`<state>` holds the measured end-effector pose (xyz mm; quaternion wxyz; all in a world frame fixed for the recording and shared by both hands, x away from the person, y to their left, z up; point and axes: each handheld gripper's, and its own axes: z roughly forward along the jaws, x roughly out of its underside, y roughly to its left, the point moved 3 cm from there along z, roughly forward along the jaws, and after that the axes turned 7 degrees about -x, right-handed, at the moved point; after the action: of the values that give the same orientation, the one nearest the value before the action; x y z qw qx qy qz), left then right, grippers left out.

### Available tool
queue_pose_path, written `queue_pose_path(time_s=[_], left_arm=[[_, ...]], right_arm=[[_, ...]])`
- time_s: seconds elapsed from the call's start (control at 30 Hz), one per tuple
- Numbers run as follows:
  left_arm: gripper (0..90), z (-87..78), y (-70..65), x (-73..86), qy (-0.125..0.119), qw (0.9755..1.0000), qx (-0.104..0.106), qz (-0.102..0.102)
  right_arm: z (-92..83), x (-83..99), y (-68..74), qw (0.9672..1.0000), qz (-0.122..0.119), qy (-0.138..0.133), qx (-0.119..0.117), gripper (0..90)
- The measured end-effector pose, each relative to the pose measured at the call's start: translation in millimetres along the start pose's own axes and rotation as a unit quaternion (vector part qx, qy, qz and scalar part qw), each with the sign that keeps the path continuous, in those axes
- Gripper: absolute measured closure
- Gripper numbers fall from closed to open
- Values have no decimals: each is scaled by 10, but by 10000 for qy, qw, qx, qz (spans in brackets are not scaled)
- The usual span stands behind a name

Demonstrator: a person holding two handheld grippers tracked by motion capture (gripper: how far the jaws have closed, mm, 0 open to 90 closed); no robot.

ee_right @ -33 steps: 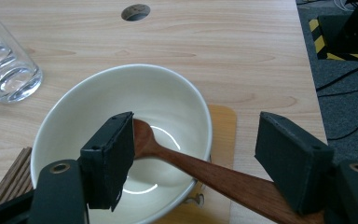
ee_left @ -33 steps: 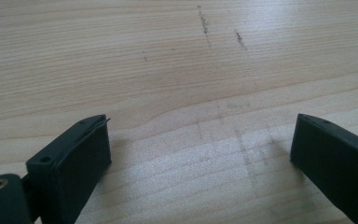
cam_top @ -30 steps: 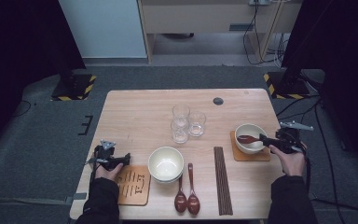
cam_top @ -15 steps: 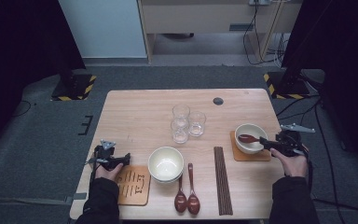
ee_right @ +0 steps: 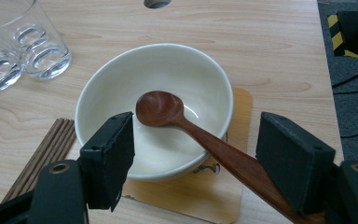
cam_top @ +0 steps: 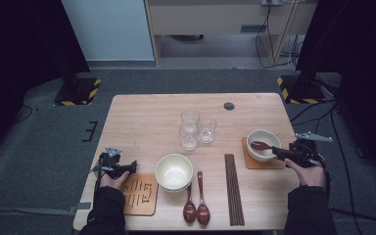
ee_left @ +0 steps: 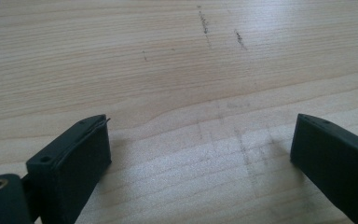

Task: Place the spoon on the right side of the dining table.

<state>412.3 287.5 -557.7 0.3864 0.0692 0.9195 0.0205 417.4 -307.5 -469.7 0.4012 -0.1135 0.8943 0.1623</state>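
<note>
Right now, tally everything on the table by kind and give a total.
Bowls: 2, one near the middle, one on the right mat
Spoons: 3
Glasses: 3
Mats: 2
Chopstick bundle: 1
Total: 11

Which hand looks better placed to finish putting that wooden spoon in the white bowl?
Right: its tongs stand open around the wooden spoon, whose head lies in the white bowl. The left tongs hover over bare table.
</note>
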Motion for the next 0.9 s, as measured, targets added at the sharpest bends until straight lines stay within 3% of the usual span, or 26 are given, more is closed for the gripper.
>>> queue_pose_path(time_s=[0.9], left_arm=[[38, 0, 0, 0, 1, 10000, 1, 2]], right_arm=[[-71, 78, 106, 9997, -101, 92, -211, 273]])
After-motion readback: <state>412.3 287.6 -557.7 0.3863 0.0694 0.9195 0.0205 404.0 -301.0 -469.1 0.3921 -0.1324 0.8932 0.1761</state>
